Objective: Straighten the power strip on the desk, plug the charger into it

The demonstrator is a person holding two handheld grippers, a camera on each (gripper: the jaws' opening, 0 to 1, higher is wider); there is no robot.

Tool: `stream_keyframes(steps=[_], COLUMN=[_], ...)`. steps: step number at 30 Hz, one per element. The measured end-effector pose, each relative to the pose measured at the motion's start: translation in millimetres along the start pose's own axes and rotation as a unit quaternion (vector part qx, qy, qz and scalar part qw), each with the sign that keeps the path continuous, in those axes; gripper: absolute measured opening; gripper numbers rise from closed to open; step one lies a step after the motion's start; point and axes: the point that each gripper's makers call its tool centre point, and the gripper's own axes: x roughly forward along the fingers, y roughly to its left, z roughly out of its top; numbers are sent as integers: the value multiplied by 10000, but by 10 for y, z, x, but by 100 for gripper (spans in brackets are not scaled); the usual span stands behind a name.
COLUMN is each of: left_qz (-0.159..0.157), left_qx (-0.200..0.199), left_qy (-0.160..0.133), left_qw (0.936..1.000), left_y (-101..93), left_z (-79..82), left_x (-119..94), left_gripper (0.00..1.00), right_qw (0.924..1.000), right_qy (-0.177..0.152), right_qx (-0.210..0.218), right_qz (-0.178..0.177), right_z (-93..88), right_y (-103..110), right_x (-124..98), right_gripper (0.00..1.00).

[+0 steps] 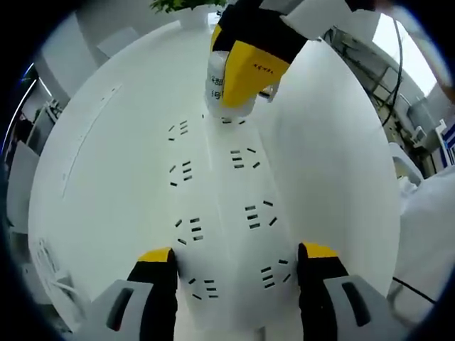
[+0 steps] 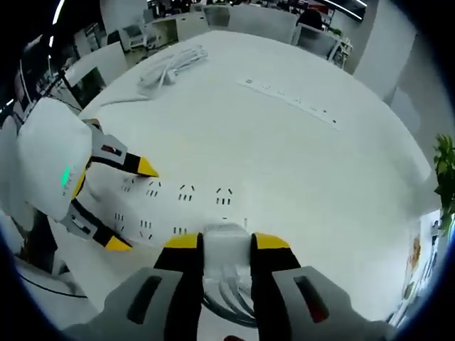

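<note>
A white power strip with two rows of sockets lies on the white desk. My left gripper has its yellow-tipped jaws on either side of the strip's near end, pressed against its sides. It enters the right gripper view from the left, the left gripper clamping the end of the power strip. My right gripper is shut on a white charger held just over the strip's other end, with white cable trailing between the jaws. In the left gripper view the right gripper holds the charger at the strip's far end.
A second long white strip lies further across the desk, and a coil of white cable sits near the far left edge. A green plant stands at the desk's right end. Office desks and chairs lie beyond.
</note>
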Motion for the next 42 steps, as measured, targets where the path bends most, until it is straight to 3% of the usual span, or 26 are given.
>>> stream_keyframes(steps=[11, 15, 17, 29, 35, 42], left_qz=[-12, -17, -14, -3, -8, -3], left_qx=[8, 18, 25, 9, 19, -4], left_qy=[5, 8, 27, 127, 111, 62], left_qw=[10000, 10000, 10000, 9999, 9999, 10000], left_y=[23, 35, 31, 12, 19, 31], left_z=[18, 21, 23, 26, 30, 34], left_x=[8, 12, 12, 12, 17, 22], left_gripper=[69, 69, 69, 70, 70, 70], right_qw=[9995, 9974, 9983, 9972, 9949, 9946], right_qy=[321, 706, 565, 736, 992, 1029], right_qx=[66, 92, 41, -83, -146, 1], right_qz=[-32, 139, 135, 61, -56, -164], right_z=[-134, -310, -295, -109, -141, -187], right_y=[36, 39, 45, 12, 46, 46], right_x=[-29, -20, -27, 34, 25, 14], right_gripper=[22, 22, 22, 22, 22, 22])
